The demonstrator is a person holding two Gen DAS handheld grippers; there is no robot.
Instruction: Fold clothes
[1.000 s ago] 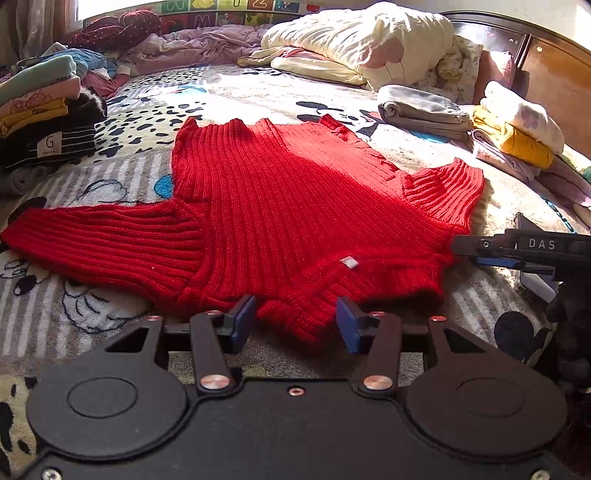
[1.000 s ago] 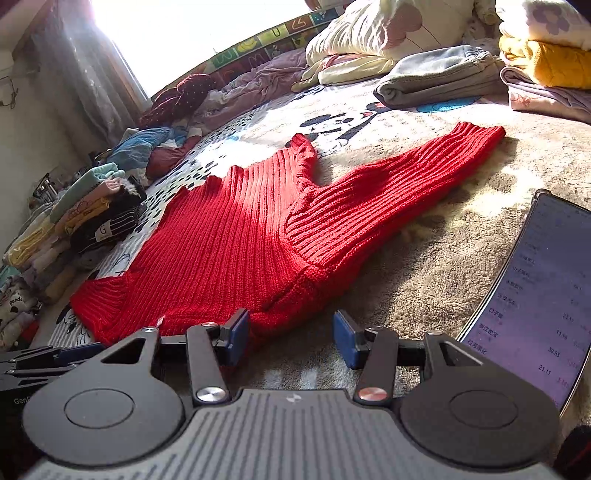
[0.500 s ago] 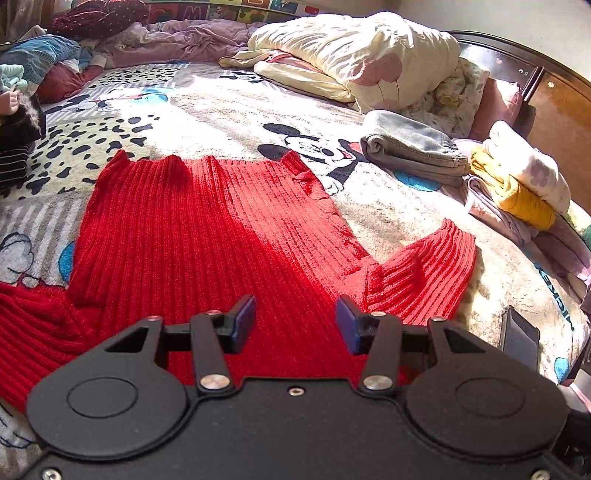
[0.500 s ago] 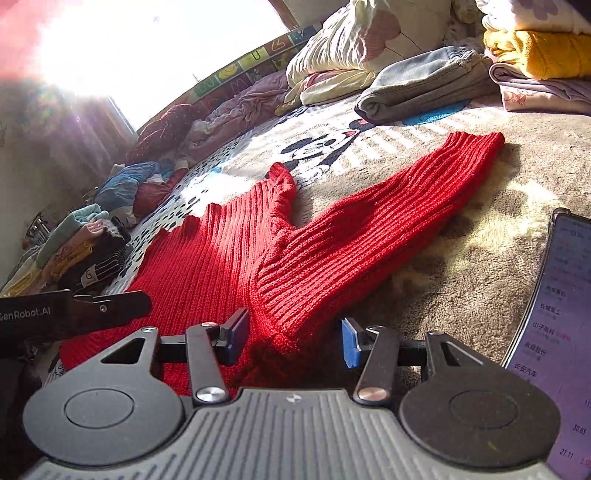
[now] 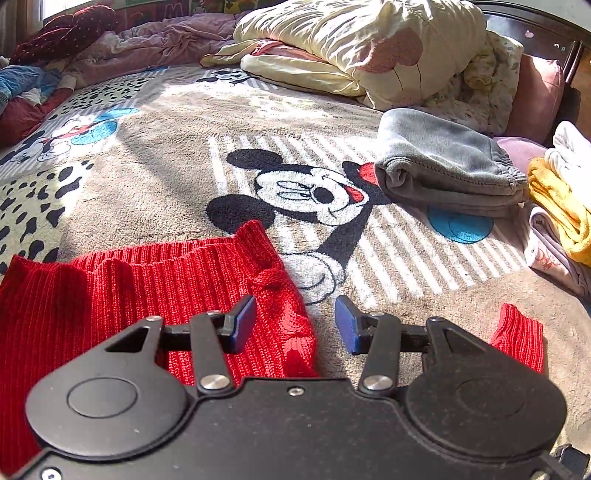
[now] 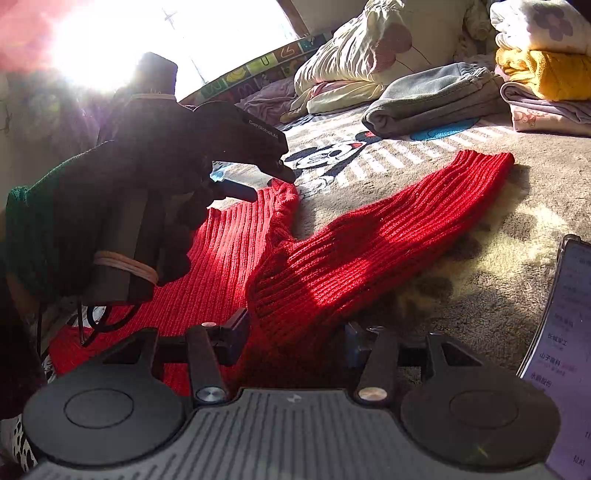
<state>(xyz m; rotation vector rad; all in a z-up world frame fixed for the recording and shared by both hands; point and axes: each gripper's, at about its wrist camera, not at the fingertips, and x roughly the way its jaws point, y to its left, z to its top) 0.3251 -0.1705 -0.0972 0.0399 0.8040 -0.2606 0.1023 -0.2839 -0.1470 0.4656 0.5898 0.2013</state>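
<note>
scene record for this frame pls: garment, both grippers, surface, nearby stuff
garment: red ribbed sweater, spread flat, one sleeve out to the side
left gripper: open, over the sweater's hem edge, nothing between jaws
right gripper: open, jaws straddling the sleeve's base, not closed
surface: cartoon-print blanket
nearby: folded grey garment, yellow folded item, phone at right edge

— What is this room around me?

— I am over a bed spread with a grey cartoon-mouse blanket [image 5: 155, 177], dalmatian spots along its left side.

— And at the far end?

— A dark wooden headboard [image 5: 524, 18], a cream pillow [image 5: 369, 40] and a pink cushion [image 5: 535, 92] against it.

— The light?

— Hard sun pours through the window [image 6: 122, 40], flaring pink, and stripes the blanket. An alphabet-patterned border [image 6: 258, 70] runs below the window.
</note>
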